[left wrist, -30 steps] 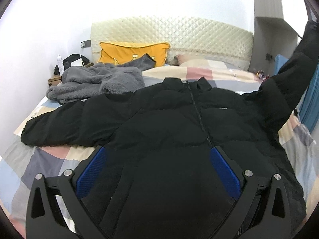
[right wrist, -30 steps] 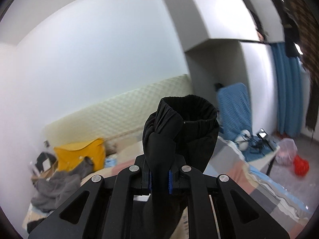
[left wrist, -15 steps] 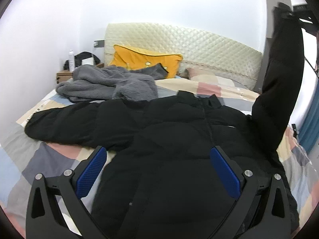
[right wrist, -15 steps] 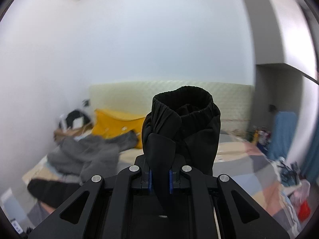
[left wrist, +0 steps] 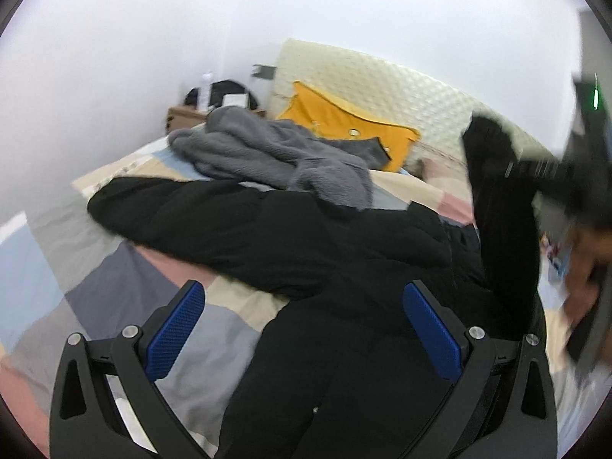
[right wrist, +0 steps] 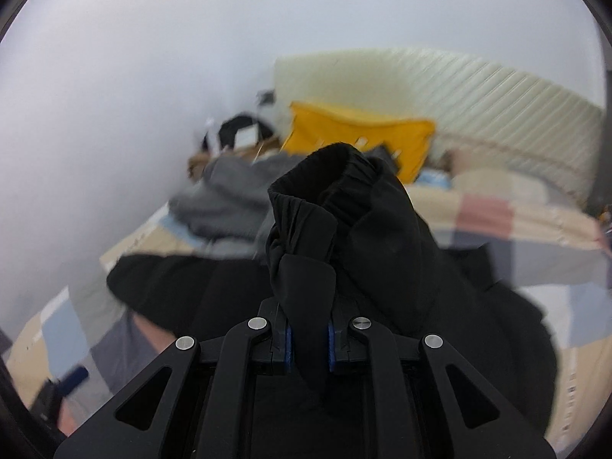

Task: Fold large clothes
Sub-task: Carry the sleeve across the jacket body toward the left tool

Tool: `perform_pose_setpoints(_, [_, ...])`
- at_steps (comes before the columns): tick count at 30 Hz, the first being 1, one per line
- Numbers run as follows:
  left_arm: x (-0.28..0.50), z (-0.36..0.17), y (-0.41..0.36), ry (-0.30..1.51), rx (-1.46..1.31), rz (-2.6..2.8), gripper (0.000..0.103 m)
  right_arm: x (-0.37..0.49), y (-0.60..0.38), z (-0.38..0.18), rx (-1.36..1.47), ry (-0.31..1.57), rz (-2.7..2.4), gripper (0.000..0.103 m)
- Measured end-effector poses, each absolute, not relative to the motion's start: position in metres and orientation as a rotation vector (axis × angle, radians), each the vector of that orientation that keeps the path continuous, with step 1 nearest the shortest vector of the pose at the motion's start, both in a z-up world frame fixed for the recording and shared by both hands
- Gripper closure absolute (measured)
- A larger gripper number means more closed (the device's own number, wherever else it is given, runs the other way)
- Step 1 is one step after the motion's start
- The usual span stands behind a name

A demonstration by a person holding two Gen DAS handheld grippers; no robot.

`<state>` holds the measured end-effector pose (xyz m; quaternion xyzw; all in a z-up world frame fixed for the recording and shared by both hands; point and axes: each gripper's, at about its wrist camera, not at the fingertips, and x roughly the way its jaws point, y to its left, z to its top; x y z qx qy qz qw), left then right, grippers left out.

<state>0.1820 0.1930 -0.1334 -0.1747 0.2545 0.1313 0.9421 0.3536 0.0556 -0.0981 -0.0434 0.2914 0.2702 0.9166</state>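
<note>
A black puffer jacket (left wrist: 306,237) lies spread on the bed, its left sleeve stretched out toward the wall. My left gripper (left wrist: 302,290) is open above the jacket's lower body, with nothing between its blue pads (left wrist: 174,329). The jacket's right sleeve (left wrist: 501,206) is lifted and hangs over the body. My right gripper (right wrist: 309,325) pinches that sleeve just below the cuff (right wrist: 344,176). Its jaws are opening slightly, with the fabric still between the pads. In the left wrist view the right gripper (left wrist: 535,168) is a dark blur at the right.
A grey fleece garment (left wrist: 267,153) and a yellow pillow (left wrist: 344,126) lie by the quilted headboard (left wrist: 382,80). A nightstand (left wrist: 183,113) with a bottle and a bag stands in the corner. The patchwork bedspread (left wrist: 95,287) shows left of the jacket. A hand (left wrist: 585,279) is at the right edge.
The right gripper has swung down and leftward with the sleeve, from high beside the bed to over the jacket's body. The left gripper has shifted and rolled, staying open.
</note>
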Motion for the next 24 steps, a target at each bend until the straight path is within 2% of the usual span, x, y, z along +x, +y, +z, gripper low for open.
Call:
perform_pose_setpoints(7, [0.189, -0.148, 0.209, 0.536, -0.439, 0.306, 0.0, 0.367, 0.098, -0.184, -0.118, 0.725, 0.61, 0.09])
perform_pose_setpoints(14, [0.194, -0.155, 0.207, 0.554, -0.409, 0.296, 0.0, 0.383, 0.106, -0.256, -0.111, 0.846, 0.601, 0.09])
perform_pose_setpoints(20, [0.207, -0.17, 0.209, 0.602, -0.439, 0.275, 0.0, 0.386, 0.101, -0.27, -0.093, 0.873, 0.62, 0.09])
perform_pose_setpoints(23, [0.211, -0.18, 0.213, 0.616, -0.506, 0.239, 0.0, 0.387, 0.098, -0.266, -0.057, 0.888, 0.654, 0.081])
perform_pose_setpoints(24, [0.212, -0.181, 0.213, 0.619, -0.507, 0.246, 0.0, 0.387, 0.097, -0.264, -0.048, 0.889, 0.671, 0.073])
